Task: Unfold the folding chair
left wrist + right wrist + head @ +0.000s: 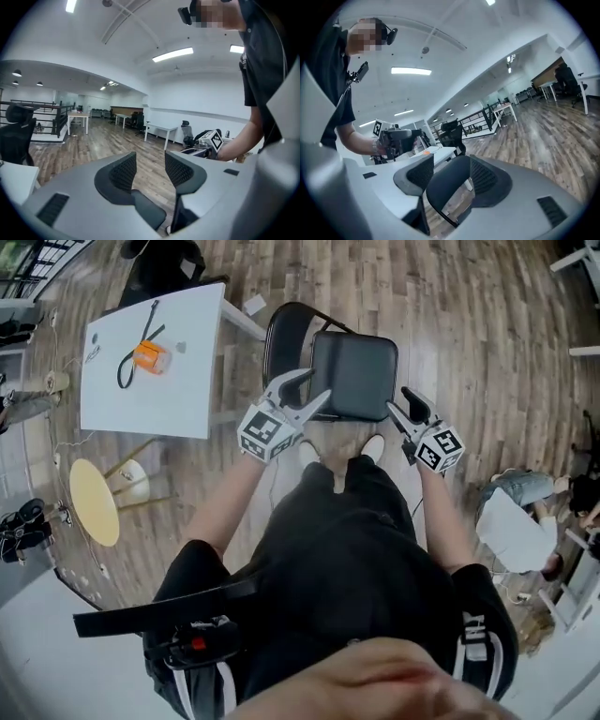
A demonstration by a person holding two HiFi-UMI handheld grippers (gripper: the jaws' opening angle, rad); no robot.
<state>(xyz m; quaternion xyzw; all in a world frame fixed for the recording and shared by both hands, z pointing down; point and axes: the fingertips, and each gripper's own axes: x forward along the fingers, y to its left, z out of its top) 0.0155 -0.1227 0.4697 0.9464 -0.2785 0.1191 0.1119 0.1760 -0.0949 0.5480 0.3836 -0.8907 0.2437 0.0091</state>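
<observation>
Wooden floor [469,315] covers the whole area. A white table [178,399] stands at the person's left front.

The folding chair [354,371] stands on the floor directly in front of the person, just beside the table's right edge. Its black seat faces up toward the head view, and the dark backrest [284,334] lies beyond the seat on the far-left side.

A round yellow stool [94,501] stands near the table's near edge.

Left gripper [317,385]: positioned at the seat's left edge. The left gripper view shows the jaws spread, with only floor visible between the pads – nothing is pinched.

Right gripper [398,401]: positioned at the seat's right edge. The right gripper view shows the jaws spread with the seat's dark padded rim [445,183] standing between them. The rim covers one pad, while a gap shows at the other pad – no clamp is evident.

On the table lie a black cable [127,367] and a small orange object [150,355], touching each other.
</observation>
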